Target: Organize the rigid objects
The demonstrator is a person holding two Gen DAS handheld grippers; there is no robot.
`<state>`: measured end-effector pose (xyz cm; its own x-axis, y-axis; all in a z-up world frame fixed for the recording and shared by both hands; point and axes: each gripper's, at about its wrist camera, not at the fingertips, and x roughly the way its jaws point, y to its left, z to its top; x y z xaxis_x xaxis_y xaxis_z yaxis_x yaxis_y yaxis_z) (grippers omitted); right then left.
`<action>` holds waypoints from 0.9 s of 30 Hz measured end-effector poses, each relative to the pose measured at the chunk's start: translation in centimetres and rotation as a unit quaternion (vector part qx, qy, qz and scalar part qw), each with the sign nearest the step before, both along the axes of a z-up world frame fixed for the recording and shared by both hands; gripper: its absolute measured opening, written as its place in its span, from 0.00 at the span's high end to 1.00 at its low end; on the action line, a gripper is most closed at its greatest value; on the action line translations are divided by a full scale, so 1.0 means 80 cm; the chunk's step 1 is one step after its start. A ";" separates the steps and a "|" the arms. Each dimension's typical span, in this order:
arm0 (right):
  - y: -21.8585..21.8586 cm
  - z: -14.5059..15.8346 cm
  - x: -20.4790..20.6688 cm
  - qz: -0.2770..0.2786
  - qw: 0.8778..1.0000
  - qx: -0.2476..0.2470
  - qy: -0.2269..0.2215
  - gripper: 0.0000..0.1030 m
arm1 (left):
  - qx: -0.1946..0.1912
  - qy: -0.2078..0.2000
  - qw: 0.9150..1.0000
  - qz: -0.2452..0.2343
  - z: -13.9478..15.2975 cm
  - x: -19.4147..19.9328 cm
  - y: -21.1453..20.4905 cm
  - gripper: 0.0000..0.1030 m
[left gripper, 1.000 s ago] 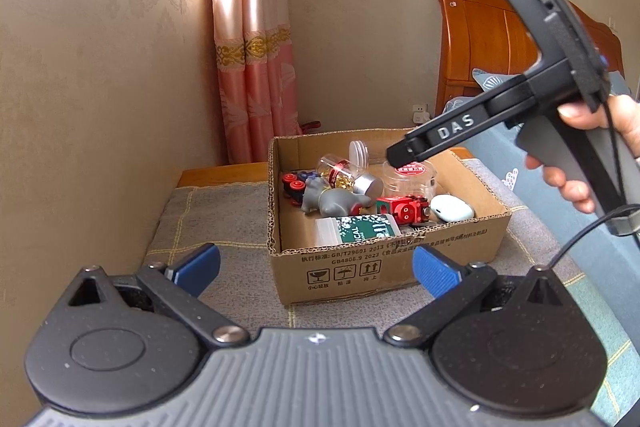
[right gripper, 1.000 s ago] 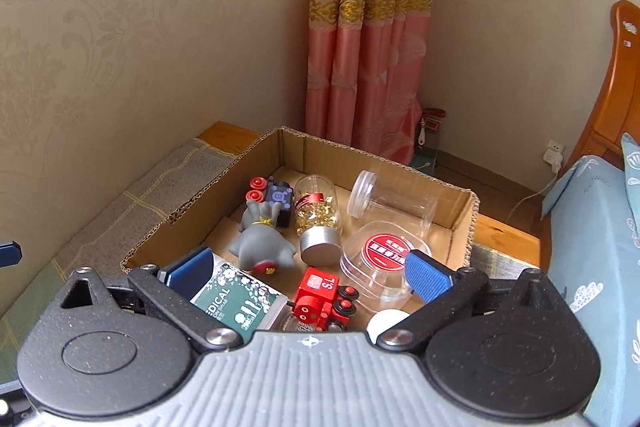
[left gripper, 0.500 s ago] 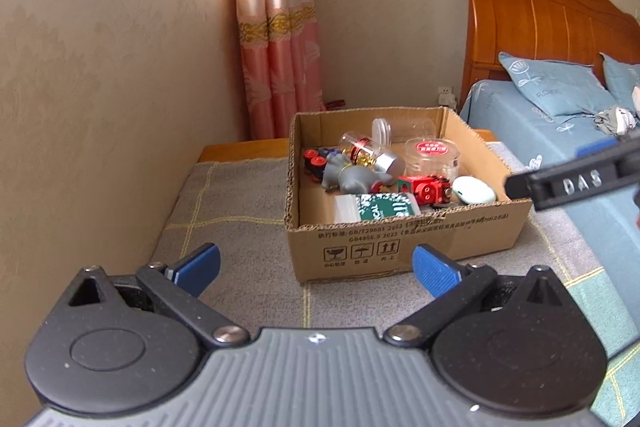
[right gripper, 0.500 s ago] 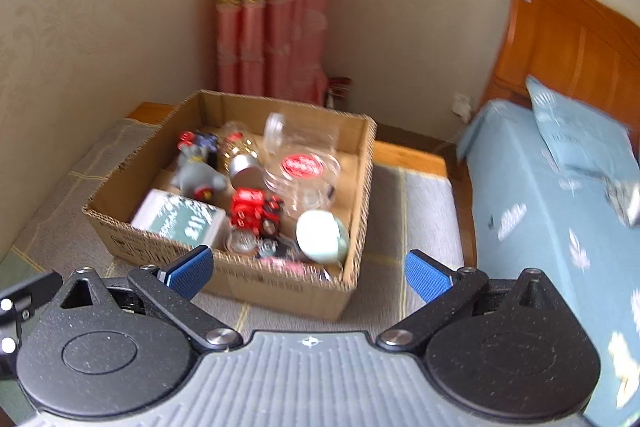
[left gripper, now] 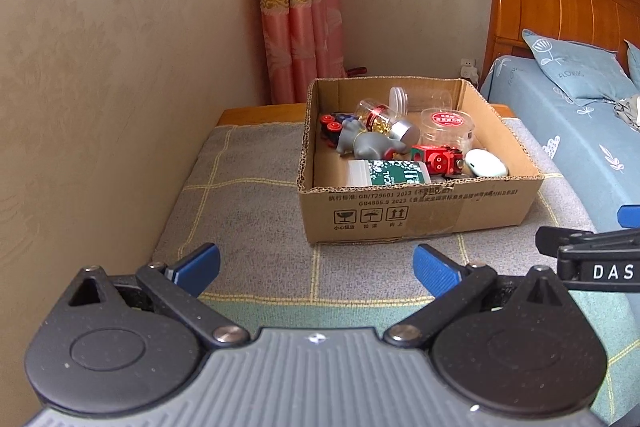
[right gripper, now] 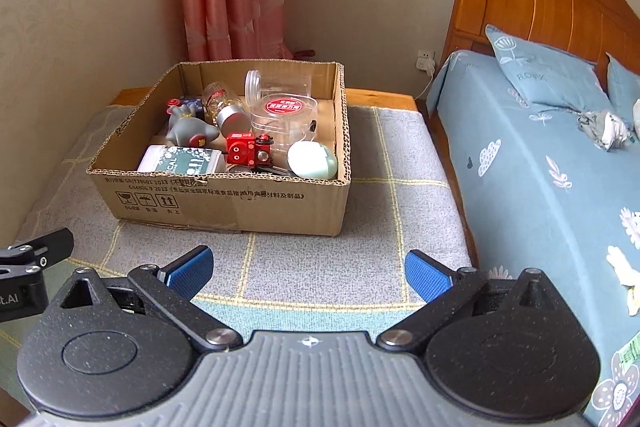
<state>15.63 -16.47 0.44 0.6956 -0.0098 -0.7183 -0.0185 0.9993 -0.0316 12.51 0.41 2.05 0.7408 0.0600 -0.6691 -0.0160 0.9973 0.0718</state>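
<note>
From the left wrist, the left gripper point(left gripper: 316, 265) hangs with fingers spread and empty over the grey checked mat point(left gripper: 248, 227), short of the cardboard box point(left gripper: 420, 211) holding a grey toy point(left gripper: 366, 145), red toy train point(left gripper: 438, 159) and clear jars. From the right wrist, the right gripper point(right gripper: 307, 269) is likewise spread and empty before the box point(right gripper: 240, 203), the blue bed point(right gripper: 540, 187) just beside the mat on the right.

Your left gripper point(left gripper: 316, 269) has black speckled linkage arms with silver pivot screws, two round black hubs and a ribbed grey body bearing a small white mark. Its fingers point(left gripper: 434, 273) carry ribbed blue pads. Your right gripper point(right gripper: 308, 269) is built the same; seen from the left camera, its black side shows white letters "DAS".
</note>
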 end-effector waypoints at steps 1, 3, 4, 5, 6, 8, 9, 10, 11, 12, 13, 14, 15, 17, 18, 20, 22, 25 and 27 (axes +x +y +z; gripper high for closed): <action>0.001 0.002 -0.002 0.000 1.000 0.000 -0.001 0.00 | 0.001 -0.002 1.000 0.000 0.002 -0.002 -0.001 0.01; 0.002 0.006 -0.004 0.000 1.000 0.003 -0.006 0.00 | 0.004 -0.006 1.000 0.001 0.008 -0.006 -0.001 0.01; 0.003 0.008 -0.004 0.000 1.000 0.003 -0.007 0.00 | 0.005 -0.008 1.000 0.002 0.010 -0.007 -0.001 0.01; 0.004 0.009 -0.005 0.001 1.000 0.003 -0.008 0.00 | 0.006 -0.011 1.000 0.003 0.012 -0.008 -0.001 0.01; 0.005 0.010 -0.006 0.001 1.000 0.004 -0.009 0.00 | 0.007 -0.013 1.000 0.004 0.014 -0.009 -0.001 0.01; 0.006 0.013 -0.006 0.002 1.000 0.003 -0.012 0.00 | 0.007 -0.016 1.000 0.006 0.017 -0.010 0.000 0.01; 0.006 0.013 -0.007 0.003 1.000 0.004 -0.012 0.00 | 0.007 -0.018 1.000 0.008 0.018 -0.010 0.000 0.01; 0.007 0.014 -0.006 0.003 1.000 0.004 -0.013 0.00 | 0.006 -0.018 1.000 0.010 0.018 -0.009 0.000 0.01; 0.008 0.015 -0.007 0.003 1.000 0.005 -0.013 0.00 | 0.006 -0.018 1.000 0.011 0.019 -0.009 0.001 0.01; 0.008 0.015 -0.007 0.003 1.000 0.005 -0.014 0.00 | 0.005 -0.017 1.000 0.012 0.019 -0.009 0.002 0.01; 0.009 0.015 -0.007 0.004 1.000 0.005 -0.014 0.00 | 0.005 -0.017 1.000 0.013 0.018 -0.009 0.002 0.01; 0.010 0.015 -0.007 0.004 1.000 0.005 -0.013 0.00 | 0.004 -0.017 1.000 0.013 0.018 -0.008 0.002 0.01; 0.011 0.014 -0.007 0.005 1.000 0.004 -0.013 0.00 | 0.004 -0.016 1.000 0.013 0.018 -0.008 0.002 0.01; 0.013 0.013 -0.006 0.007 1.000 0.005 -0.011 0.00 | 0.004 -0.016 1.000 0.013 0.017 -0.008 0.001 0.01; 0.013 0.013 -0.006 0.008 1.000 0.005 -0.011 0.00 | 0.004 -0.016 1.000 0.014 0.017 -0.008 0.001 0.01; 0.015 0.012 -0.005 0.008 1.000 0.006 -0.012 0.00 | 0.004 -0.016 1.000 0.013 0.017 -0.008 0.001 0.01; 0.014 0.013 -0.006 0.008 1.000 0.006 -0.012 0.00 | 0.003 -0.016 1.000 0.012 0.017 -0.008 0.001 0.01; 0.014 0.013 -0.006 0.007 1.000 0.005 -0.012 0.00 | 0.004 -0.016 1.000 0.012 0.018 -0.008 0.000 0.01; 0.014 0.013 -0.007 0.008 1.000 0.006 -0.012 0.00 | 0.004 -0.016 1.000 0.013 0.018 -0.008 -0.001 0.01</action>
